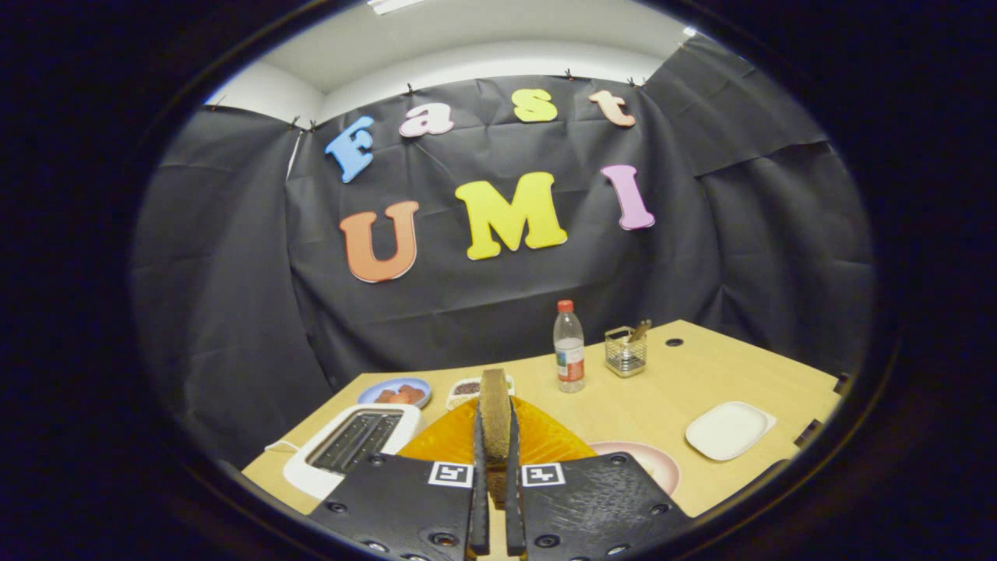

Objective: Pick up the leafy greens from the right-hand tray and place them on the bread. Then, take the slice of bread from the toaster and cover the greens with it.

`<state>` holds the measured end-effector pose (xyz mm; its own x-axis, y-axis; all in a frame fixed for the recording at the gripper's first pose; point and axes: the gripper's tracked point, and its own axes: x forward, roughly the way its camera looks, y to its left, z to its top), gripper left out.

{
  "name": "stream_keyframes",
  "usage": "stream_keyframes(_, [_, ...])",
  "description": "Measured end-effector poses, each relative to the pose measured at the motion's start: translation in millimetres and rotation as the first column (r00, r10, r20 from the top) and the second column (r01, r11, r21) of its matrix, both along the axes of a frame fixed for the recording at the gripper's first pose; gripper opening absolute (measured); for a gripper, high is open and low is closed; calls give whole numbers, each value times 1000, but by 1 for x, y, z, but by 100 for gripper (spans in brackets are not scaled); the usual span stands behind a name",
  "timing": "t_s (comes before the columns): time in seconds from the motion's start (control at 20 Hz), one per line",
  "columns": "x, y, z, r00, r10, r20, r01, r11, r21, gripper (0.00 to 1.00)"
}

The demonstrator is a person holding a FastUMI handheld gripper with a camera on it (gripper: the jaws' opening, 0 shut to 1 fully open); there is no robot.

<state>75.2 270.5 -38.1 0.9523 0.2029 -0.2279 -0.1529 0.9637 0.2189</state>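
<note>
Claw (494, 475) clamped on bread slice (494, 413), toaster (354, 448) at ten o'clock; could slip if tilted over orange plate (545, 440).

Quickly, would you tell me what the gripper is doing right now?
Gripper: shut on the slice of bread, held upright between both fingers, raised above the table.

Toaster (350, 444) left of fingers; bottle (569, 347), wire basket (625, 351) beyond.
</note>
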Motion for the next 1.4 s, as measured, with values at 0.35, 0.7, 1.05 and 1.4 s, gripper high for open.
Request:
stream_keyframes(0.35, [7, -7, -66, 995, 16, -96, -12, 999, 50, 8])
stream_keyframes(0.7, [19, -47, -100, 984, -47, -170, 68, 990, 121, 8])
stream_keyframes(1.05, [21, -82, -132, 962, -86, -258, 122, 985, 126, 25])
stream_keyframes(1.4, [32, -106, -139, 959, -111, -259, 132, 989, 66, 53])
